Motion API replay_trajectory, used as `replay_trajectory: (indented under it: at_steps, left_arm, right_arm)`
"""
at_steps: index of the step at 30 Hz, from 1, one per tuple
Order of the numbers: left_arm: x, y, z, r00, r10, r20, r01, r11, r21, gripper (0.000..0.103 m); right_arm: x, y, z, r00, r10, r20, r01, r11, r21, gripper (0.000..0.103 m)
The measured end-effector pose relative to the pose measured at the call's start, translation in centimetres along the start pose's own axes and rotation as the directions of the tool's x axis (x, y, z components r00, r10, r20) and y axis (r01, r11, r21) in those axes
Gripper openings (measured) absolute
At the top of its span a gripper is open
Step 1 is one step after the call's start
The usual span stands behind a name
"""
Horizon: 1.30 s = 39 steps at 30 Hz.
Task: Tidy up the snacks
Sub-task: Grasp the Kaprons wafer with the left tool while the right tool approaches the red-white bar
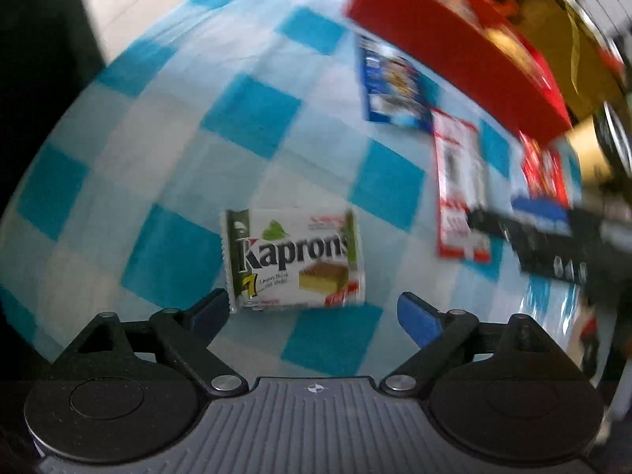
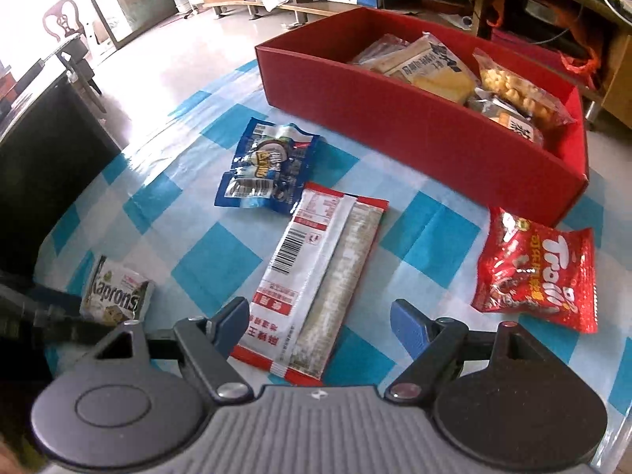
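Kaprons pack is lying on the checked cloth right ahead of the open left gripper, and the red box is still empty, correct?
Not quite. The right wrist view shows the red box already holding several snack bags. The rest stands: the Kaprons pack lies on the checked cloth ahead of the open left gripper.

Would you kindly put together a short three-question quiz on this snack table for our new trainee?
1. True or false: the Kaprons pack is already inside the red box.
2. Multiple choice: which loose snack lies nearest the box's right end? A) the blue pouch B) the Trolli bag C) the long red-and-white pack
3. Fill in: both the left gripper and the right gripper have their fingers ____.

Key: 1 false, it lies on the checked cloth; 2 B; 3 open, holding nothing.
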<state>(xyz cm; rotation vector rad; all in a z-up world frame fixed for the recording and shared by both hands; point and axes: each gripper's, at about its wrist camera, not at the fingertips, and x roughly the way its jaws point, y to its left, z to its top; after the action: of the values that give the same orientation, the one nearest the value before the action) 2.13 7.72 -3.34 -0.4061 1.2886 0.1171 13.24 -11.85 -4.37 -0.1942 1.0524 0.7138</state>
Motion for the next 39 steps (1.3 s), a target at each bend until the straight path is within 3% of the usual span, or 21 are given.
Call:
replay_trajectory:
  at_steps: [3, 6, 8, 12, 14, 17, 19, 21, 23, 25, 28, 31, 36, 39]
  left_arm:
    - [-1.4, -1.8, 0.5, 0.992, 0.092, 0.090, -0.105, 0.982, 0.154, 0.098]
    - [-1.9, -3.3, 1.5, 0.992, 0.083, 0.098, -0.113, 0.925, 0.363, 0.098]
    - [-2.2, -4.2, 1.6, 0.992, 0.084, 0.094, -0.119, 0.864, 0.489, 0.098]
    - [-1.0, -5.3, 1.0, 0.989, 0.133, 0.065, -0.140, 0.697, 0.704, 0.097]
    - [-0.2, -5.5, 0.5, 0.992, 0.124, 0.023, -0.098, 0.640, 0.762, 0.097]
    - [1.6, -5.7, -0.1, 0.993, 0.114, -0.028, -0.044, 0.585, 0.810, 0.097]
    - [3.1, -5.7, -0.5, 0.989, 0.144, -0.029, -0.057, 0.553, 0.831, 0.097]
    - [4.5, -5.5, -0.7, 0.981, 0.195, -0.022, -0.088, 0.541, 0.837, 0.097]
    - [4.7, -4.9, 0.0, 0.981, 0.179, -0.073, -0.051, 0.604, 0.795, 0.092]
    - [4.1, -4.6, 0.4, 0.985, 0.164, -0.058, -0.065, 0.654, 0.754, 0.075]
    - [3.6, -4.6, -0.1, 0.987, 0.152, -0.049, -0.079, 0.732, 0.677, 0.066]
    - [3.3, -4.9, -1.5, 0.991, 0.132, -0.030, -0.087, 0.786, 0.613, 0.065]
    - [3.1, -5.3, -2.3, 0.989, 0.137, 0.048, -0.142, 0.850, 0.507, 0.066]
    - [3.2, -4.8, -1.8, 0.983, 0.163, 0.081, -0.182, 0.876, 0.446, 0.080]
  right_arm:
    - [-0.4, -0.2, 0.0, 1.000, -0.002, 0.009, 0.002, 1.000, 0.002, 0.078]
    - [-0.6, -0.3, 0.0, 1.000, -0.003, 0.014, 0.003, 1.000, 0.008, 0.078]
    - [-0.6, -0.4, -0.1, 1.000, -0.001, 0.010, 0.001, 1.000, 0.013, 0.078]
    - [-0.1, -0.5, 0.0, 1.000, 0.023, -0.004, -0.023, 0.999, 0.033, 0.077]
    - [0.3, -0.4, 0.2, 1.000, 0.027, -0.009, -0.027, 0.999, 0.038, 0.077]
    - [0.9, -0.2, 0.5, 0.999, 0.040, -0.019, -0.039, 0.998, 0.044, 0.077]
    - [1.4, -0.2, 0.6, 0.999, 0.044, -0.028, -0.042, 0.998, 0.051, 0.077]
    - [1.8, -0.1, 0.7, 0.998, 0.040, -0.037, -0.039, 0.998, 0.046, 0.077]
    - [2.1, -0.2, 0.9, 0.998, 0.037, -0.040, -0.036, 0.998, 0.047, 0.077]
    - [2.1, -0.4, 1.2, 0.999, 0.028, -0.029, -0.026, 0.998, 0.063, 0.077]
    - [2.2, -1.3, 1.7, 1.000, 0.019, -0.022, -0.016, 0.993, 0.117, 0.077]
    - [2.3, -1.7, 1.8, 1.000, 0.004, -0.010, -0.003, 0.989, 0.148, 0.077]
    - [2.7, -0.5, 1.7, 0.997, -0.071, 0.011, 0.069, 0.989, 0.133, 0.078]
    - [3.0, 0.6, 1.4, 0.995, -0.098, 0.020, 0.095, 0.988, 0.122, 0.087]
